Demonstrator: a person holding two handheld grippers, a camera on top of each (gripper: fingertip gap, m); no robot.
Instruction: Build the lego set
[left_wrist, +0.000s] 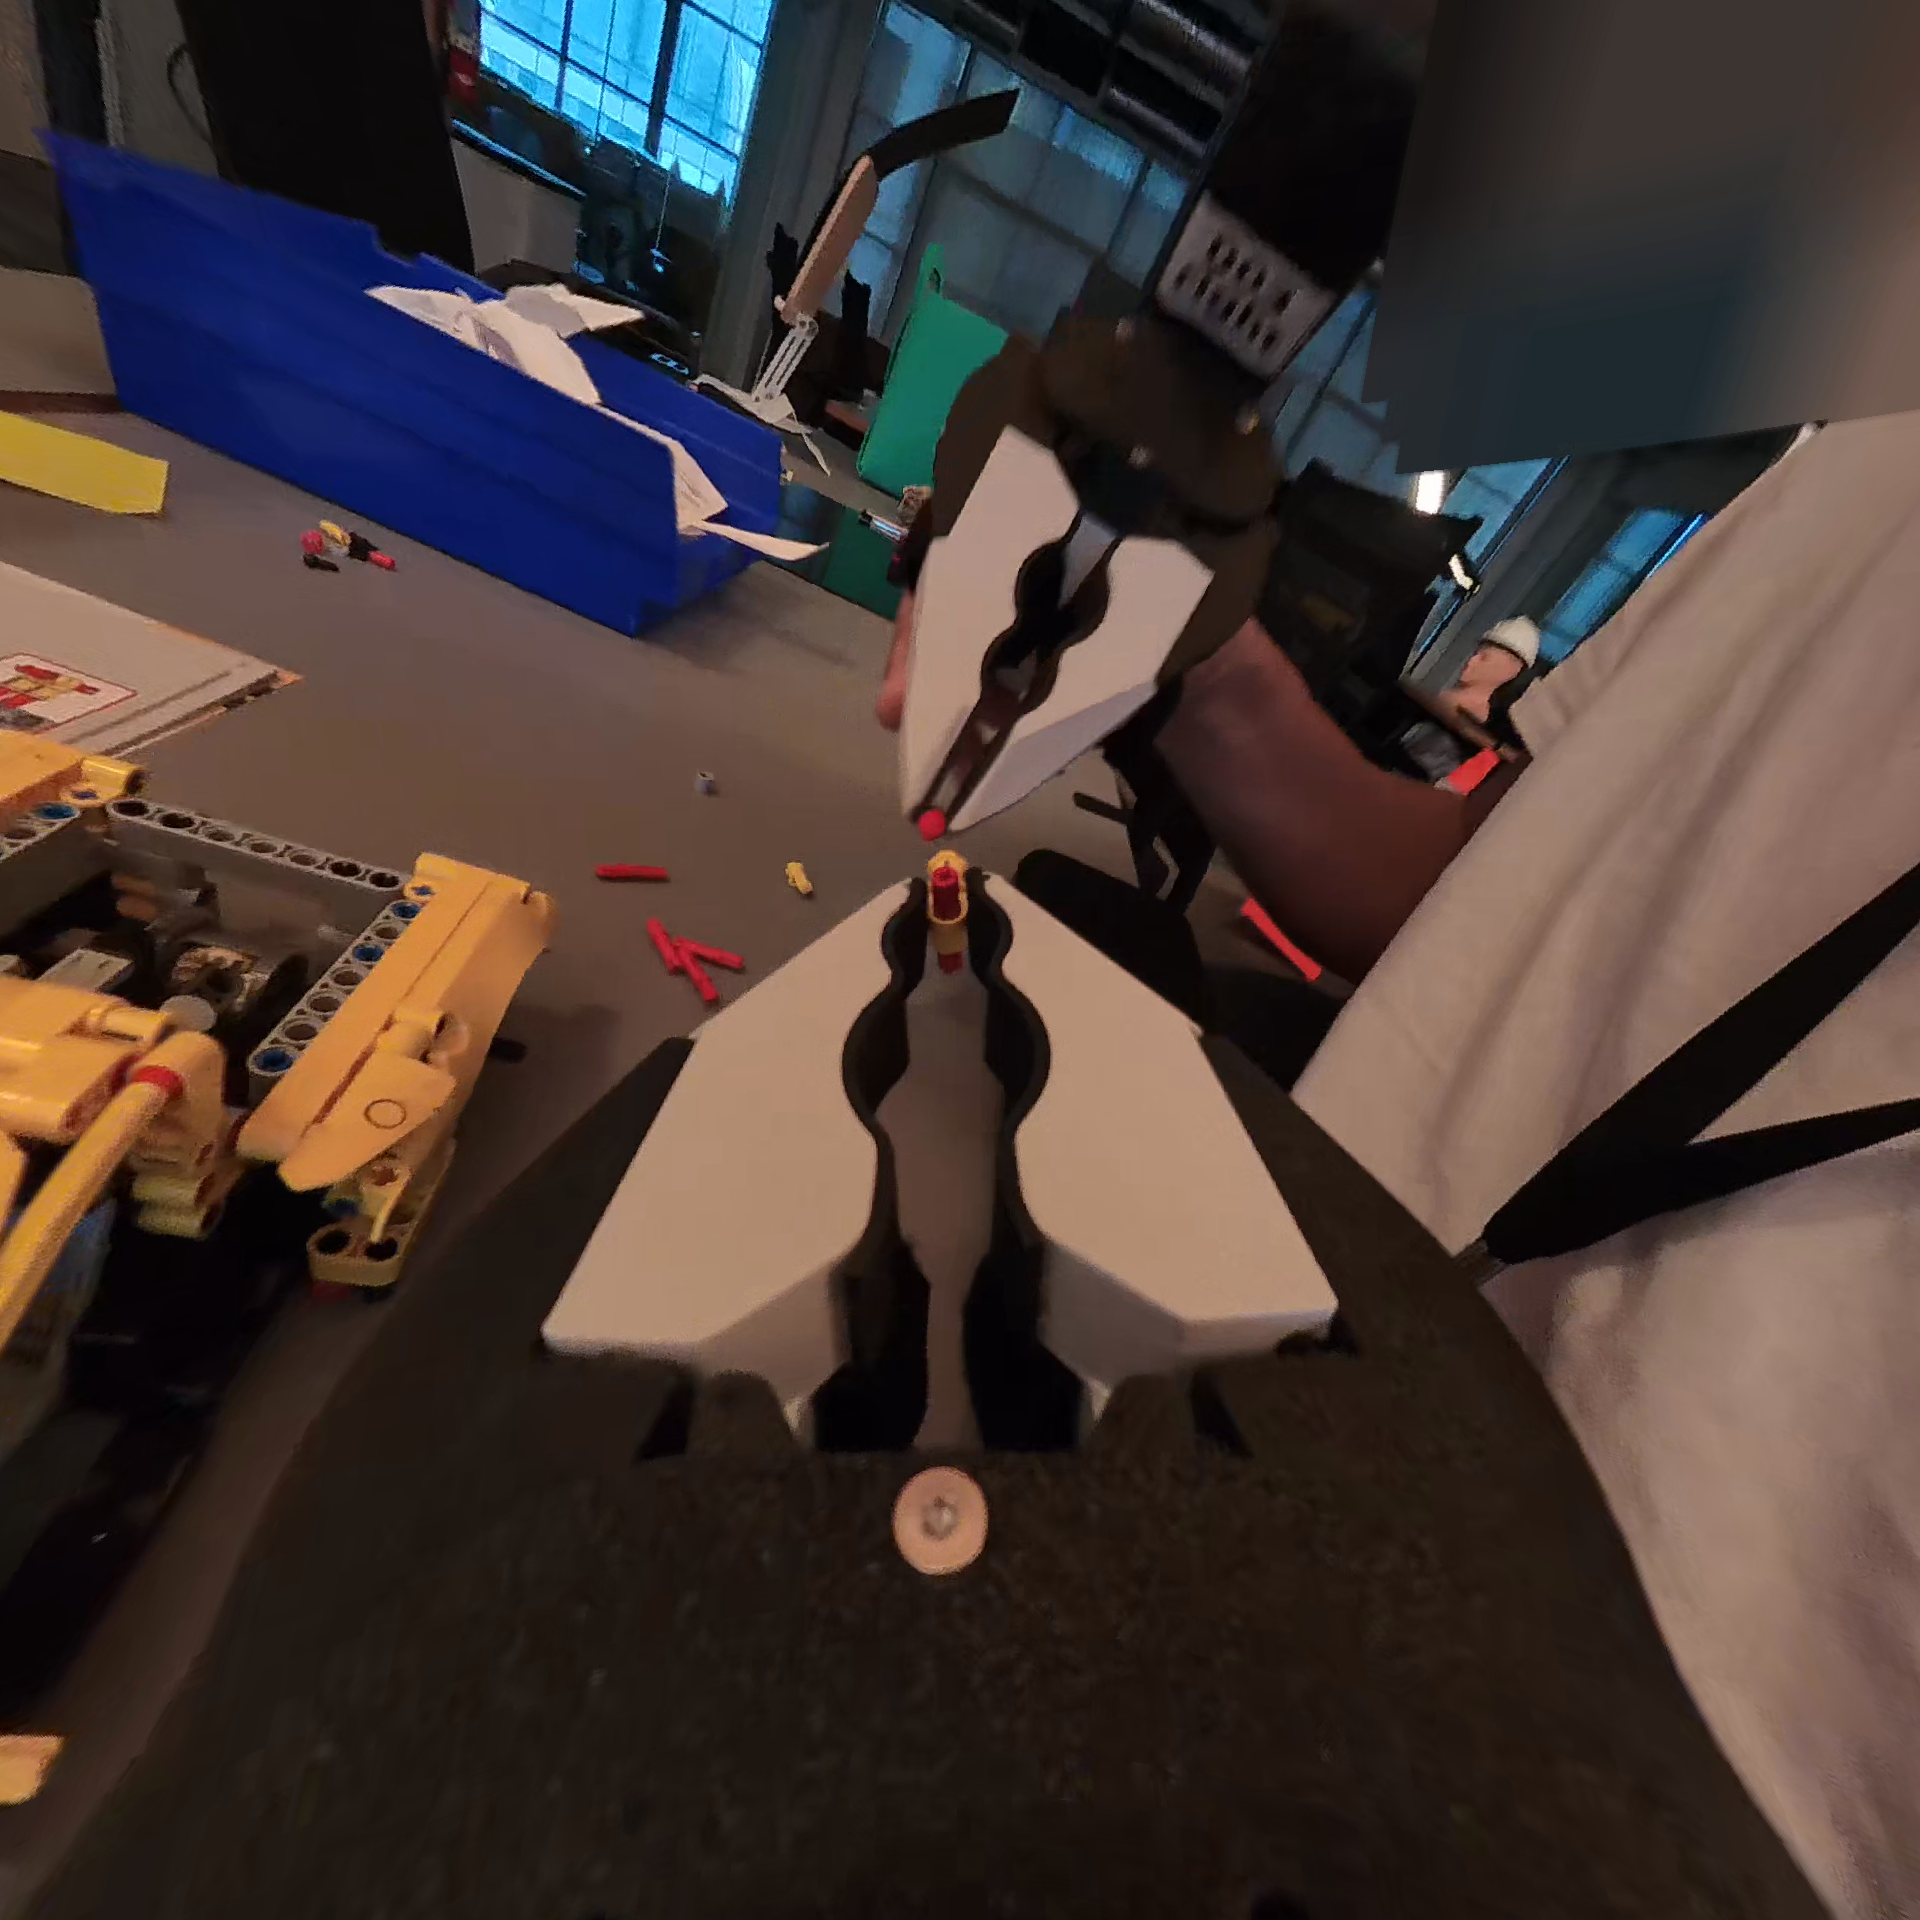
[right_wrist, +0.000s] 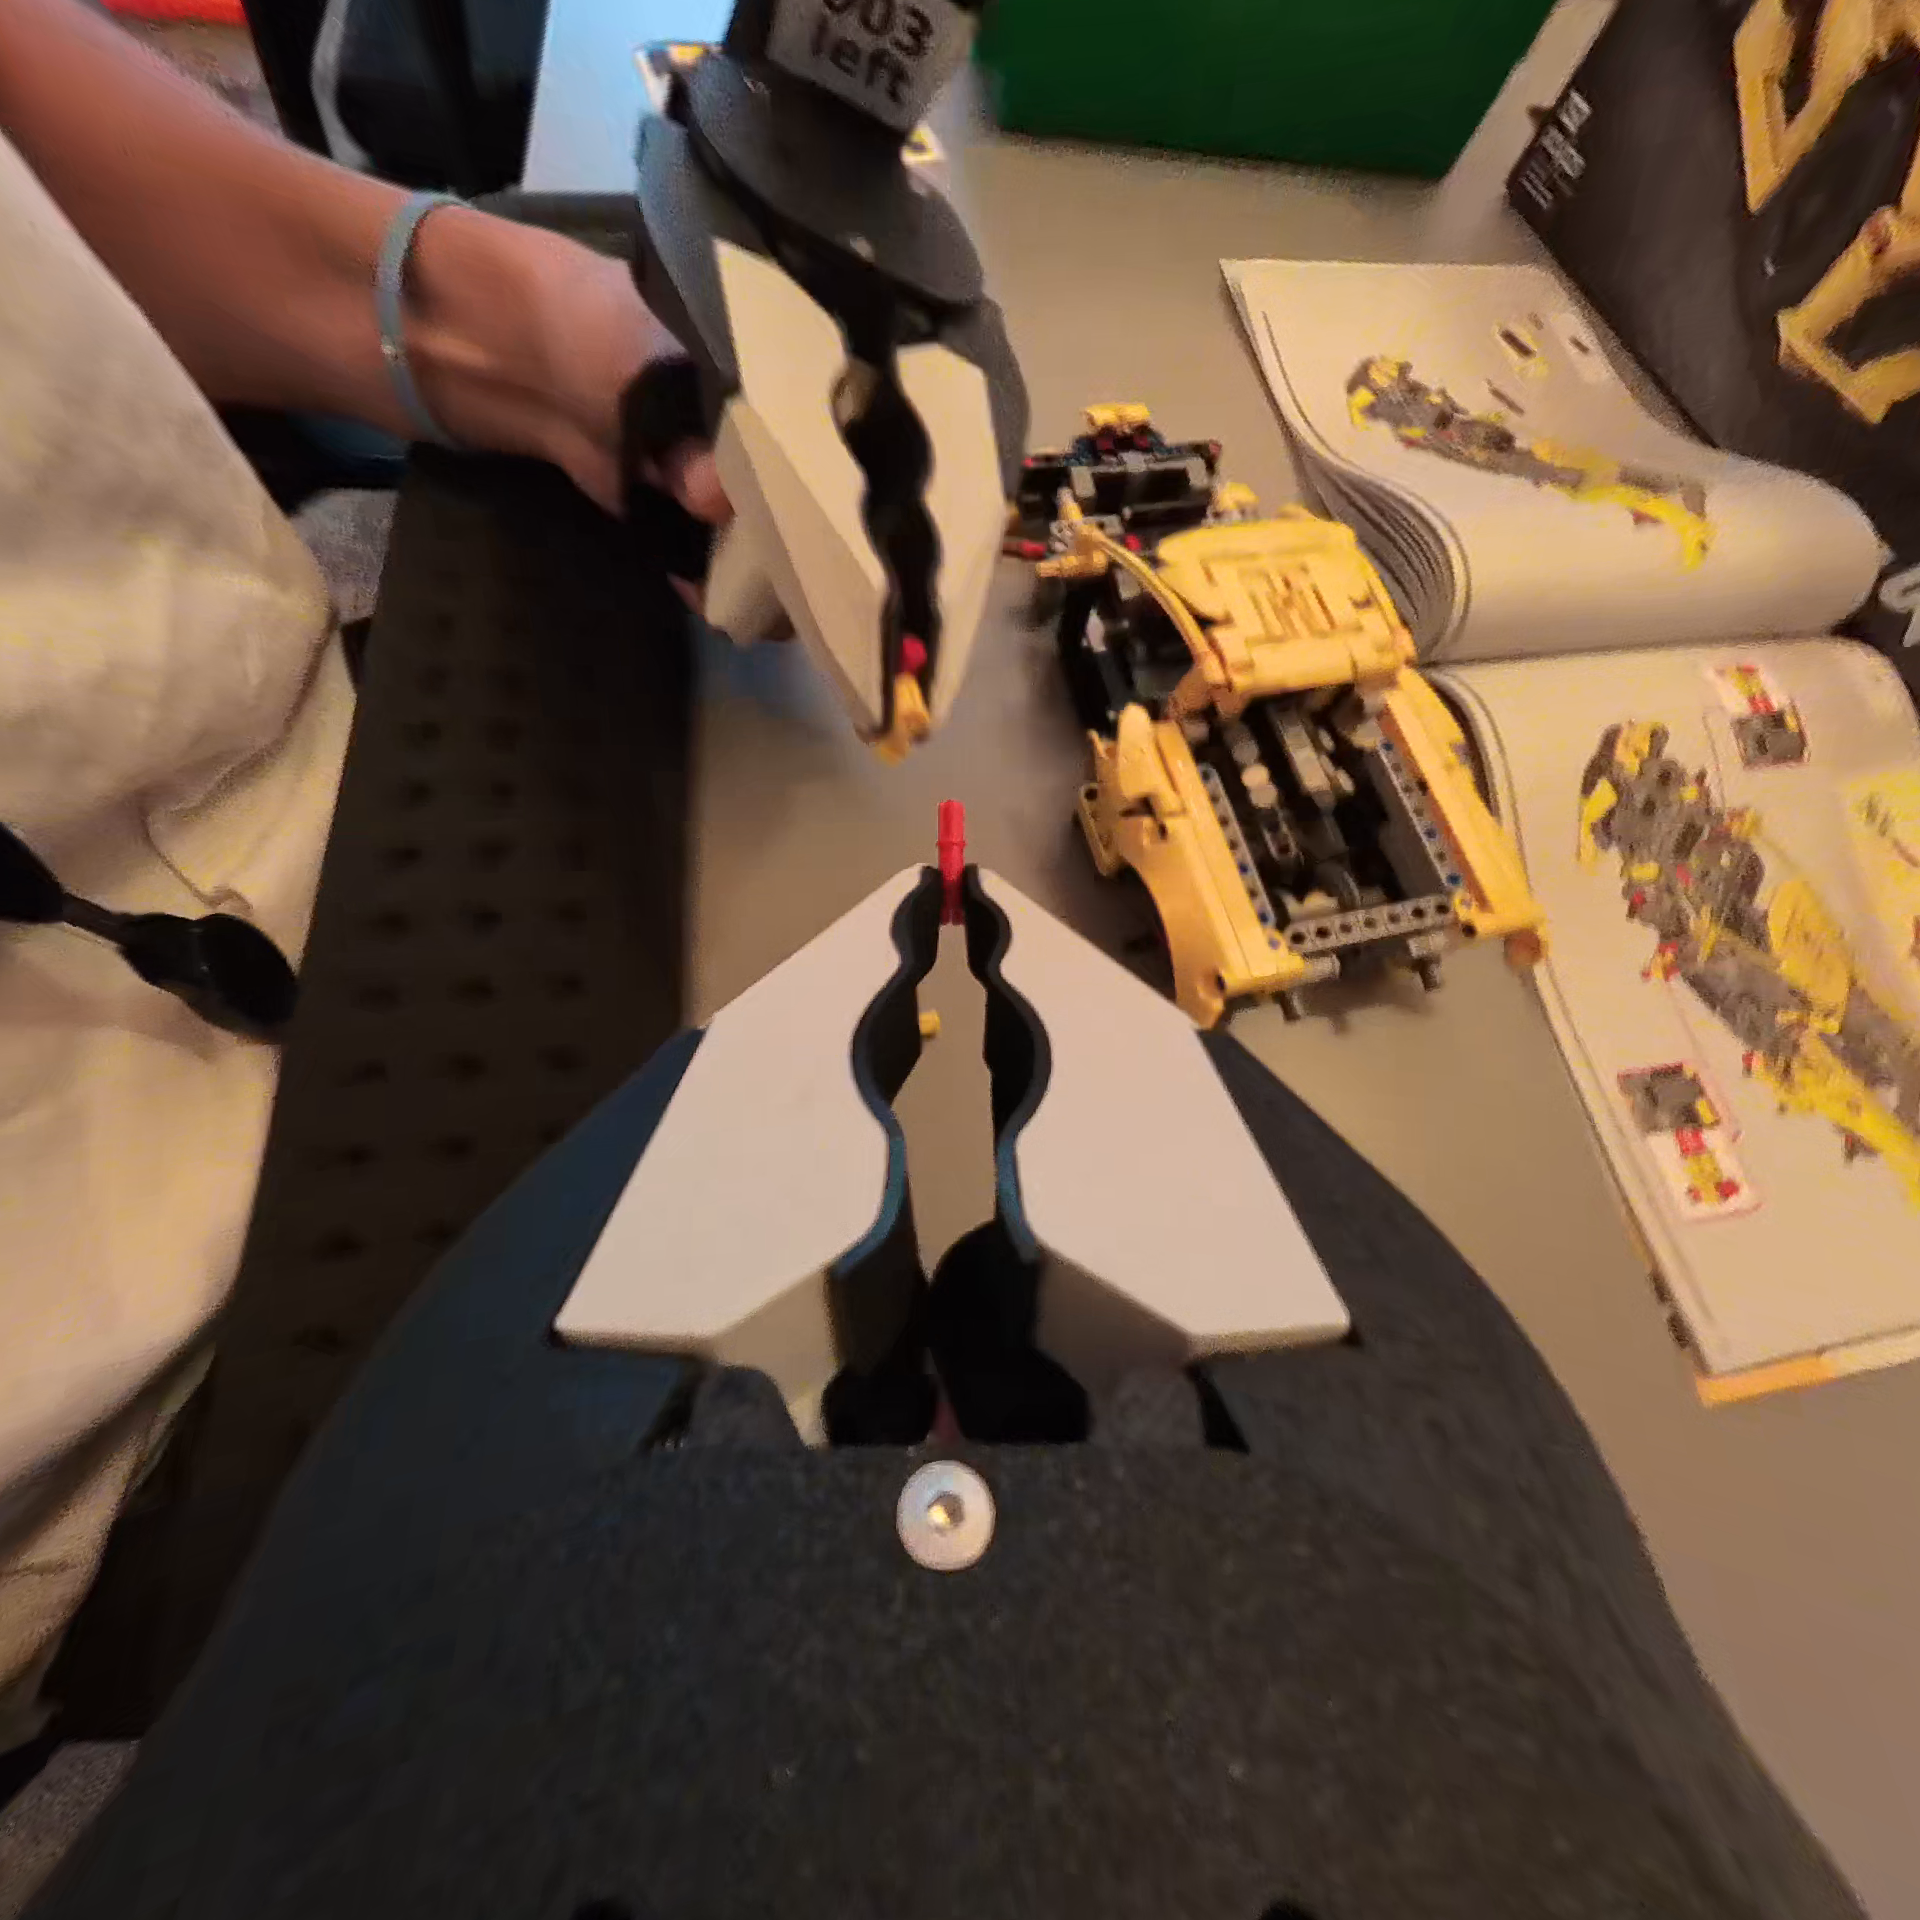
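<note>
Two claws: left claw (left_wrist: 943, 883) pinched one yellow connector (left_wrist: 945, 906); right claw (right_wrist: 948, 878) pinched one red pin (right_wrist: 950, 847), pointing lengthwise forward.

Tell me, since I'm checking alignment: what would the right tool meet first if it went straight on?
Probably the yellow piece held by the left tool, just ahead of the right tool and its red pin; depth is unclear.

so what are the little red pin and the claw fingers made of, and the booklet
Red pin: moulded plastic by the look, smooth and uniformly coloured, clamped in the right claw.
Claw fingers: probably rigid plastic, flat matte pale faces; the wavy black inner lining looks rubbery, though that's uncertain.
Booklet: printed paper, with stacked page edges and pages curving at the fold.
</note>
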